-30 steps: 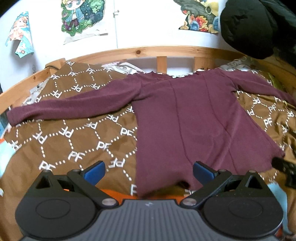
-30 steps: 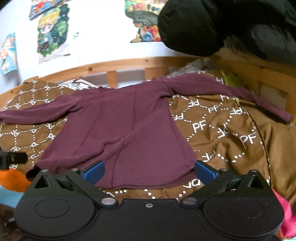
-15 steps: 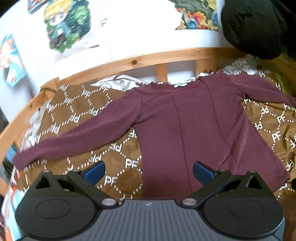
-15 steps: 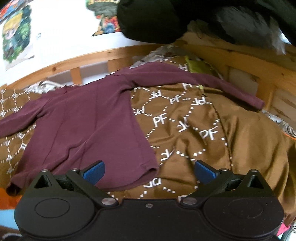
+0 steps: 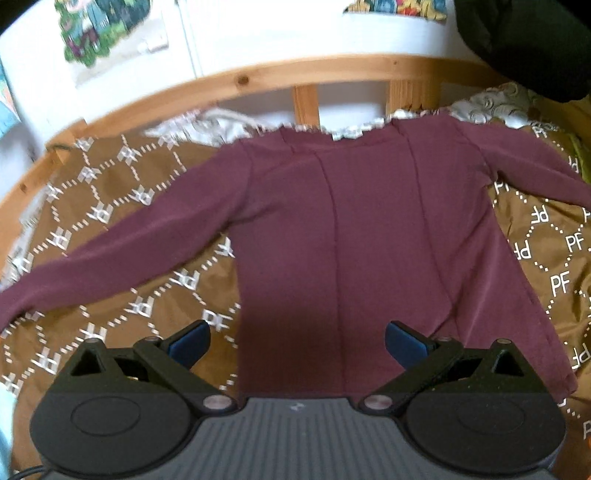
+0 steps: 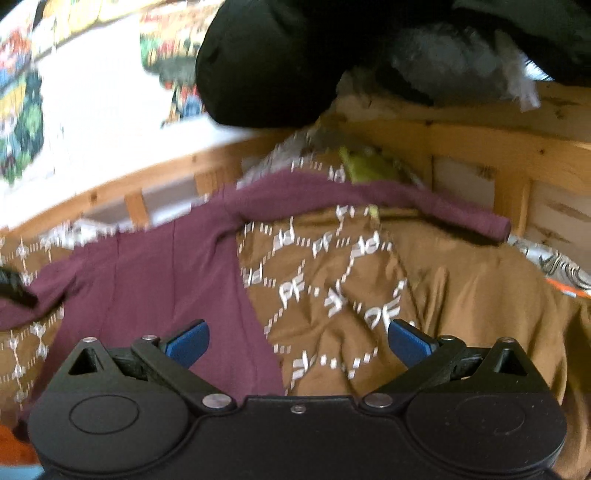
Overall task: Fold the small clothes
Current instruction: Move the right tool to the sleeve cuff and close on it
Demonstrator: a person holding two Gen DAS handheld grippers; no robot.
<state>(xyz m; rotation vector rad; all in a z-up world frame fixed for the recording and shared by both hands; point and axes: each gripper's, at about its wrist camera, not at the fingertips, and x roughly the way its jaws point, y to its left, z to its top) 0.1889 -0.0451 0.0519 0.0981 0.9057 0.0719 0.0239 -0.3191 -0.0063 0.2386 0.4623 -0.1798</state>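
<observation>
Motion blur smears the right wrist view. The maroon top's (image 5: 369, 236) hem hides behind the left gripper (image 5: 297, 341); its sleeve cuffs run past both side edges of that view

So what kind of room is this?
Most likely a bedroom. A maroon shirt lies spread out on a brown quilt inside a wooden bed frame, and cartoon posters hang on the white wall behind it.
</observation>
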